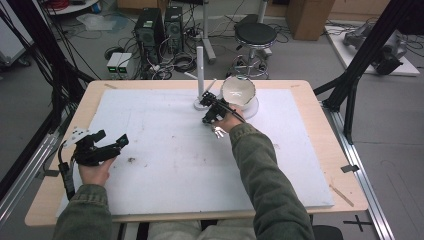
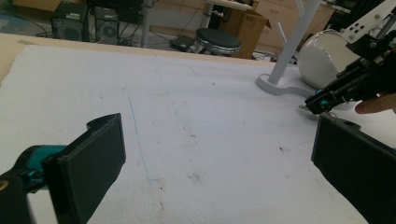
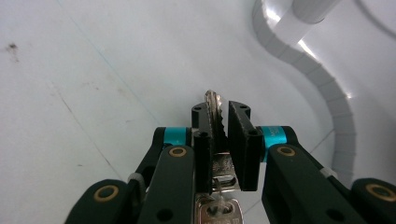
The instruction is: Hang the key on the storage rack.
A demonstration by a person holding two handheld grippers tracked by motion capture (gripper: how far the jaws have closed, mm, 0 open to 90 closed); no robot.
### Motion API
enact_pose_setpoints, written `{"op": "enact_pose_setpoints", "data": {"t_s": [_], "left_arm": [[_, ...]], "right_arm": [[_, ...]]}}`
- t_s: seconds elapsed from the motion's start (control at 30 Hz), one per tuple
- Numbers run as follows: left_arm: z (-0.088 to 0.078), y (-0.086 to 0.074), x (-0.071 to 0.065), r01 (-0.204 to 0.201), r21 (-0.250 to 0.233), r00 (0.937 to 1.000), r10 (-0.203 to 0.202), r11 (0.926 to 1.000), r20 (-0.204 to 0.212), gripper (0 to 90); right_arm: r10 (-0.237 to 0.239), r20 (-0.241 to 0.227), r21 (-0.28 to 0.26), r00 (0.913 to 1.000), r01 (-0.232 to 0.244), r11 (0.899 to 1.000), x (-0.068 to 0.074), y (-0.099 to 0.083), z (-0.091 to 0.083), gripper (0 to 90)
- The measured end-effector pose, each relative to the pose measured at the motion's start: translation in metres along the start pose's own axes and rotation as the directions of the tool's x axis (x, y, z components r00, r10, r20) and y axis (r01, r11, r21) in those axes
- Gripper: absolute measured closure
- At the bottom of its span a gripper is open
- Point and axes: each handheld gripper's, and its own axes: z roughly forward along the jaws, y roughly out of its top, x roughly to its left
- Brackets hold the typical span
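A wooden table (image 1: 320, 150) carries a white, seemingly foam, sheet (image 1: 165, 145).

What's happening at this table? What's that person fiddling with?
A person holds a clamp-like gripper in each hand. The right gripper is pinched on a silver key beside a white peg stand and a white bowl at the table's far side. The left gripper rests open over the white mat, holding nothing.

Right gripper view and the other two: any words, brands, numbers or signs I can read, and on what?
No readable text anywhere.
Key between the right gripper fingers: any stamping is too blurred to read.
Computer towers on the floor: no legible label.
Cardboard box: no legible print.
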Motion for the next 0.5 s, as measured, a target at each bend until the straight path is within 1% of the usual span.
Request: {"op": "enact_pose_setpoints", "data": {"t_s": [0.03, 0.17, 0.23, 0.43, 0.47, 0.5], "left_arm": [[0.000, 0.000, 0.000, 0.002, -0.002, 1.0000, -0.002, 1.0000, 0.000, 3.4], [-0.001, 0.000, -0.001, 0.005, -0.006, 1.0000, -0.005, 1.0000, -0.002, 3.4], [-0.001, 0.000, 0.000, 0.004, -0.006, 1.0000, -0.004, 1.0000, -0.003, 3.4], [0.000, 0.000, 0.000, 0.004, -0.005, 1.0000, -0.004, 1.0000, -0.005, 3.4], [0.000, 0.000, 0.000, 0.004, -0.004, 1.0000, -0.004, 1.0000, -0.004, 3.4], [0.000, 0.000, 0.000, 0.004, -0.004, 1.0000, -0.004, 1.0000, -0.004, 3.4]], "right_arm": [[-0.004, 0.000, -0.016, 1.0000, 0.004, 1.000, 0.000, 0.001, -0.004, 80.4], [-0.004, 0.003, -0.020, 1.0000, 0.004, 1.000, 0.003, 0.001, -0.010, 80.4], [-0.013, 0.001, -0.024, 0.9999, 0.013, 1.000, 0.003, 0.000, -0.013, 80.4], [-0.008, 0.002, -0.042, 1.0000, 0.009, 0.999, 0.005, 0.000, -0.022, 80.4], [-0.013, 0.011, -0.051, 0.9998, 0.014, 0.999, 0.005, 0.000, -0.024, 80.5], [-0.005, 0.010, -0.067, 0.9999, 0.005, 0.998, 0.005, -0.002, -0.029, 80.4]]}}
